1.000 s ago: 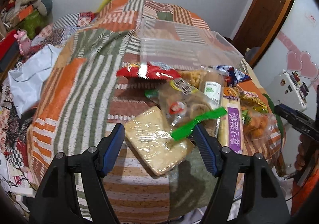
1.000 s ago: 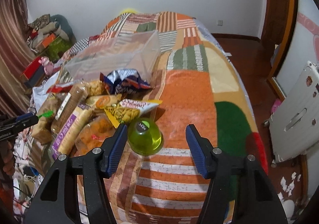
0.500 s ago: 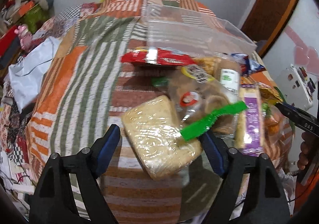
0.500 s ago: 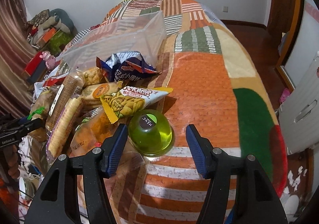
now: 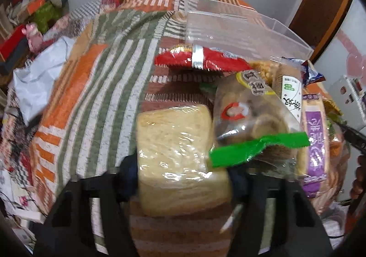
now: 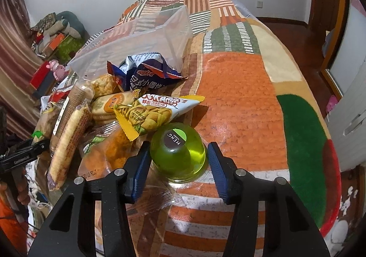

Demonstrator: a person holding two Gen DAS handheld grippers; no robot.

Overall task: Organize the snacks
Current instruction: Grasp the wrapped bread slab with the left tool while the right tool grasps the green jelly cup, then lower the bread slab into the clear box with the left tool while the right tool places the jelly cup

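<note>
Already both grippers are committed to a snack on the patchwork blanket (image 6: 240,87). The left gripper (image 5: 183,179) has its jaws around the near end of the wrapped bread block (image 5: 178,149); the fingers are mostly hidden behind the loaf, and I cannot tell whether they are pressing it or only bracketing it. The right gripper (image 6: 179,163) stands spread around the green jelly cup (image 6: 179,154), its blue pads just beside the dome on either side, not clearly touching.

Bread sits at the near left of the snack pile, just beside the clear bag with the green clip (image 5: 258,147). Beyond the pile, at the far side, lies the clear plastic bin (image 5: 240,30), the likely destination.

Risks, as I judge them: the bread's plastic film looks slick and the loaf soft, so a hard squeeze could crush it and a light one let it slide out. The green clip touches the loaf's right edge and might snag and drag that bag along. The jelly cup's rounded dome could squirt forward from closing pads, toward the yellow chip packet (image 6: 153,112).
</note>
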